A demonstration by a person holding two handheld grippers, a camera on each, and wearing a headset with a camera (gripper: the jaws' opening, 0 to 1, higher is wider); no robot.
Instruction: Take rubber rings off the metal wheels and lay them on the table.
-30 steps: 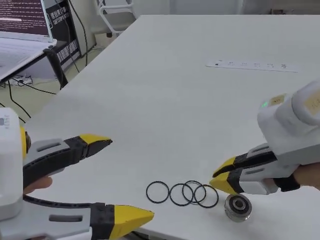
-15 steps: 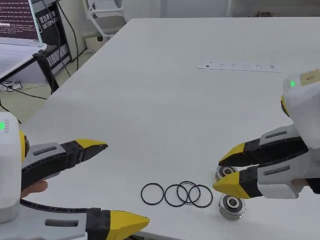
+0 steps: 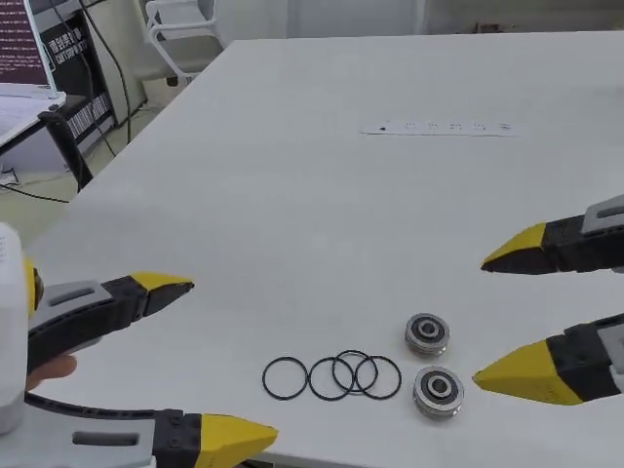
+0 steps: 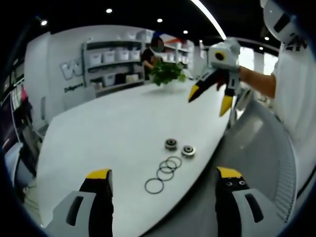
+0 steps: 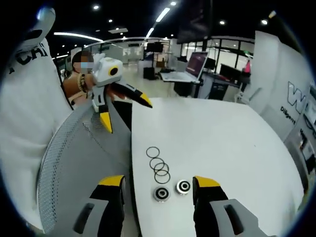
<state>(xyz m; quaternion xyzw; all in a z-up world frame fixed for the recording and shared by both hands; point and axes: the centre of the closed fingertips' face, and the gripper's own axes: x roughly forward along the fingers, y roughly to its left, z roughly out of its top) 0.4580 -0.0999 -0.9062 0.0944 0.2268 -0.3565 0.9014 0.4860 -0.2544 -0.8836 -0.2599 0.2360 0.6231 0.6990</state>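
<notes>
Left gripper [image 3: 232,361], right gripper [image 3: 481,320]: jaws wide apart, empty. Rings [image 3: 331,375] looked thin, soft, light; pinch one edge. Wheels [image 3: 427,332] hard, could roll

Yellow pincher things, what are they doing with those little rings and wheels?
A person holds a pincher, called a gripper, in each hand over a white table. The job is pulling rubber rings off two metal wheels. Four black rings lie in a row on the table, some overlapping, right beside the wheels, which look bare. The left gripper and the right gripper are both open and hold nothing, one on each side of the parts.
</notes>
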